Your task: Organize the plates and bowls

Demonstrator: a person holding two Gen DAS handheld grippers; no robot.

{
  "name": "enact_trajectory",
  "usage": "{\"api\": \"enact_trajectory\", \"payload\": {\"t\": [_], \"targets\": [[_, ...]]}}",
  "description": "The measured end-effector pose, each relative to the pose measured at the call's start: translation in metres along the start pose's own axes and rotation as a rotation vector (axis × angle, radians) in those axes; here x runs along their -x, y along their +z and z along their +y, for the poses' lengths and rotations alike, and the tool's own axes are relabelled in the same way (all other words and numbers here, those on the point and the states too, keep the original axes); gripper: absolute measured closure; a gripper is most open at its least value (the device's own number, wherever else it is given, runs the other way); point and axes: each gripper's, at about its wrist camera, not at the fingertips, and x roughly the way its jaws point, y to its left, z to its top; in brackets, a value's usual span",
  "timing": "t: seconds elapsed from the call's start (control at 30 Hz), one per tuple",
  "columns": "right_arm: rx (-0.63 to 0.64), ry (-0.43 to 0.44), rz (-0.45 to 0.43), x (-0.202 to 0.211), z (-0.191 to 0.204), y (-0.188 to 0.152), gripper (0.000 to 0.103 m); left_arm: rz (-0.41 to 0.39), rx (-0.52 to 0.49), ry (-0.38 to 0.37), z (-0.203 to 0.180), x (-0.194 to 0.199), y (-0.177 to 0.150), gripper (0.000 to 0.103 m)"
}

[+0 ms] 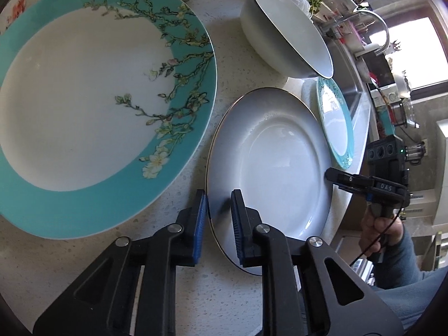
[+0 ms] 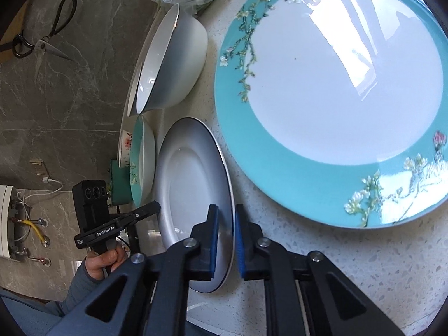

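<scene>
Both grippers sat on the same grey-white plate (image 1: pixel 280 173), one at each side of its rim. Left gripper (image 1: pixel 218 218) had its blue pads straddling the near rim, one pad outside, one over the plate's face, closed down onto the edge. Right gripper (image 2: pixel 225 238) did likewise on the opposite rim, pads pinched on the thin gold-lined edge. Two-point hold made sense: the plate is flat and slick, so opposite grips would stop it pivoting.

Plate lay on the speckled counter (image 1: pixel 196 294), just beside the large teal blossom plate (image 1: pixel 84 106), rims close but apart. I judged that as the reason for rim grips from the free sides, not from the teal side.

White bowl (image 1: pixel 280 33) stood tilted behind the plate, leaning toward the small teal plate (image 1: pixel 336 123), which sat right at the grey plate's far edge; whether they touched, couldn't tell.

Scissors (image 2: pixel 42 42) lay well apart on the dark floor.

Likely step: lift and stack. Risk: clipping the small teal plate.
</scene>
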Motion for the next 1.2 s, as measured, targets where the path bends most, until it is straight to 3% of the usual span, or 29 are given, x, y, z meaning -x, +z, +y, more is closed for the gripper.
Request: {"api": "enact_trajectory", "payload": {"t": [0.3, 0.8, 1.2], "targets": [[0.009, -0.032, -0.011, 0.003, 0.003, -0.001, 0.089, -0.016, -0.009, 0.032, -0.008, -0.002, -0.005, 0.087], [0.050, -0.050, -0.018, -0.003, 0.017, -0.006, 0.089, -0.029, -0.009, 0.020, -0.004, -0.002, -0.006, 0.087], [0.116, -0.040, -0.021, 0.006, 0.043, -0.008, 0.088, -0.095, -0.026, 0.031, -0.017, 0.030, -0.017, 0.087]]}}
